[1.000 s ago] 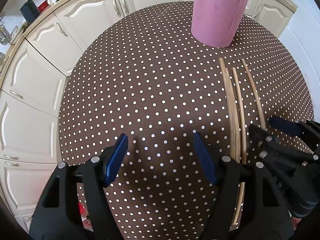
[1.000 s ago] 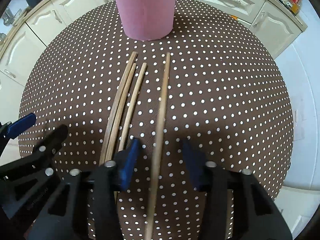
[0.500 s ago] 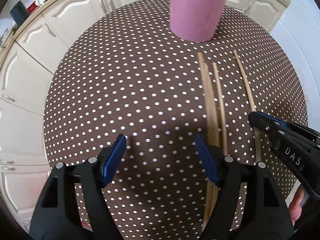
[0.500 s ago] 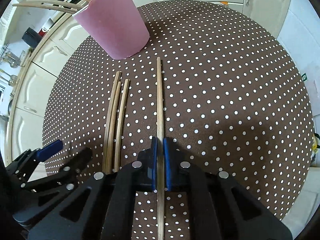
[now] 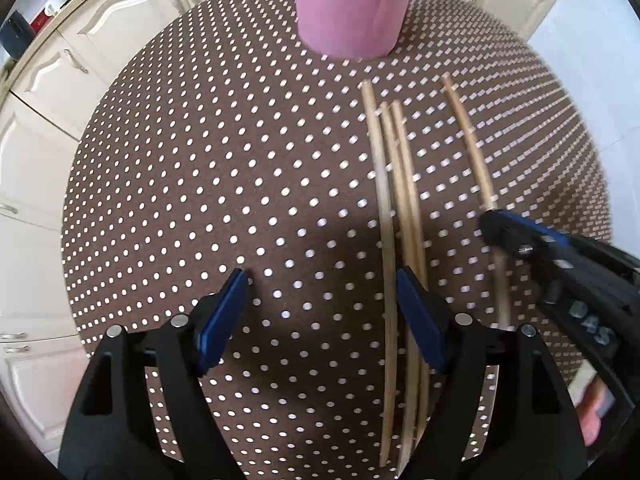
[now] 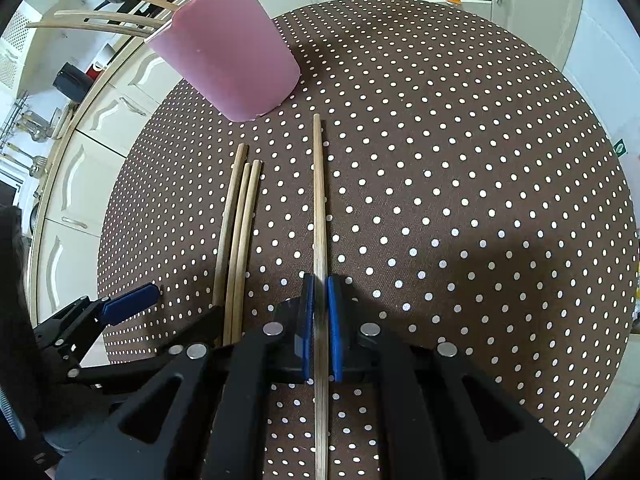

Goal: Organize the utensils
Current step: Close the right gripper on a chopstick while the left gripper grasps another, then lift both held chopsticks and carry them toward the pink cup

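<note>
The right hand-held gripper (image 6: pixel 319 328) is clamping its blue pads together on a single chopstick (image 6: pixel 318 200) that is lying on the dotted worktop (image 6: pixel 460 200), apart from a trio of chopsticks (image 6: pixel 236 240) just to its left. The left hand-held gripper (image 5: pixel 320 320) is opening over bare cloth, nothing between its pads, its right finger sitting over the trio. The pink holder (image 6: pixel 228 64), already carrying several sticks, is standing beyond the chopsticks' far ends. Because the grip is falling toward the near end, the long free part is likely to droop or swivel on lifting, and could knock the holder's rim or slip out; the left fingers may also scatter the trio.
</note>
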The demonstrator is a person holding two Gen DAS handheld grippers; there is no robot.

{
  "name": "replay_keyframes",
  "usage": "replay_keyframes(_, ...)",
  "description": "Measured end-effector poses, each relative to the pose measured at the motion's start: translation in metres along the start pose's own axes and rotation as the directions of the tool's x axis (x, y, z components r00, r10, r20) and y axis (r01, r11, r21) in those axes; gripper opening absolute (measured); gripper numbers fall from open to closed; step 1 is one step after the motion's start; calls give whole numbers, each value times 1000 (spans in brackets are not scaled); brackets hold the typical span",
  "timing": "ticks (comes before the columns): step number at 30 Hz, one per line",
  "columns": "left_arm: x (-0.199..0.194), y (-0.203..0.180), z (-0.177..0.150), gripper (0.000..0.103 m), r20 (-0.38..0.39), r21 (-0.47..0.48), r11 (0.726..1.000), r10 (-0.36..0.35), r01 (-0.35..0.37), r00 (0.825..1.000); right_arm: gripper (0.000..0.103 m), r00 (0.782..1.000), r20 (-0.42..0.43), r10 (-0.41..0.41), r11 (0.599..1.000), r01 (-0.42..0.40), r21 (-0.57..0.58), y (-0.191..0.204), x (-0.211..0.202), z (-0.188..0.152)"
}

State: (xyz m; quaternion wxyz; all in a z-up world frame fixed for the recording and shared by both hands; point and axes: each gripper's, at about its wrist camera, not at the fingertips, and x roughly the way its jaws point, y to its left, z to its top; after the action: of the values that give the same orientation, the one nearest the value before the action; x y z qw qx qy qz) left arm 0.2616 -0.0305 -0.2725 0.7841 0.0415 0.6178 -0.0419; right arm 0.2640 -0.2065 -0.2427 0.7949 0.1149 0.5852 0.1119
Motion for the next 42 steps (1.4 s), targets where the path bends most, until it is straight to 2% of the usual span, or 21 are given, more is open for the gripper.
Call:
replay_keyframes(3, 2, -3, 4, 77, 9, -1, 1000, 22, -22, 1000, 6, 1000, 1, 0, 1000, 0, 2, 1, -1, -1)
replay_keyframes(5, 2, -9, 7, 67, 18, -10, 1000, -1, 1, 1000, 6, 1000, 2, 6, 1000, -6, 11, -1, -1, -1)
replay_keyframes(6, -1, -11, 7, 51, 40, -24, 999, -23, 24, 999, 6, 1000, 3, 9, 1000, -9, 16, -1, -2, -1)
replay_keyframes(7, -3, -13, 7, 28, 58, -16, 1000, -16, 17, 998, 6, 1000, 3, 13, 1000, -13, 21, -2, -2, -1)
replay_keyframes(9, -4, -23, 10, 8, 61, 9, 1000, -17, 17, 998, 6, 1000, 4, 19, 999, -19, 35, -4, -3, -1)
replay_keyframes(15, -6, -30, 10, 6, 70, -15, 999, -29, 30, 997, 6, 1000, 1, 12, 999, -12, 48, -3, -5, -2)
replay_keyframes(24, -25, 13, 1, 6, 119, -60, 996, -59, 67, 991, 6, 999, 5, 40, 996, -41, 73, 2, -10, -4)
replay_keyframes(27, -36, 20, 2, 6, 145, -78, 994, -69, 81, 987, 6, 998, 38, 53, 996, -55, 66, 8, -19, -4)
replay_keyframes(31, -65, 59, 8, 6, 197, -96, 990, -82, 103, 977, 6, 995, 88, 54, 998, -58, 39, 20, -32, -2)
replay_keyframes(35, -86, 69, 6, 6, 235, -105, 987, -95, 122, 967, 6, 986, 151, 66, 996, -73, 41, 27, -49, 5)
replay_keyframes(42, -122, 66, 7, 6, 344, -123, 982, -94, 144, 934, 6, 959, 267, 92, 992, -112, 61, 28, -84, 24)
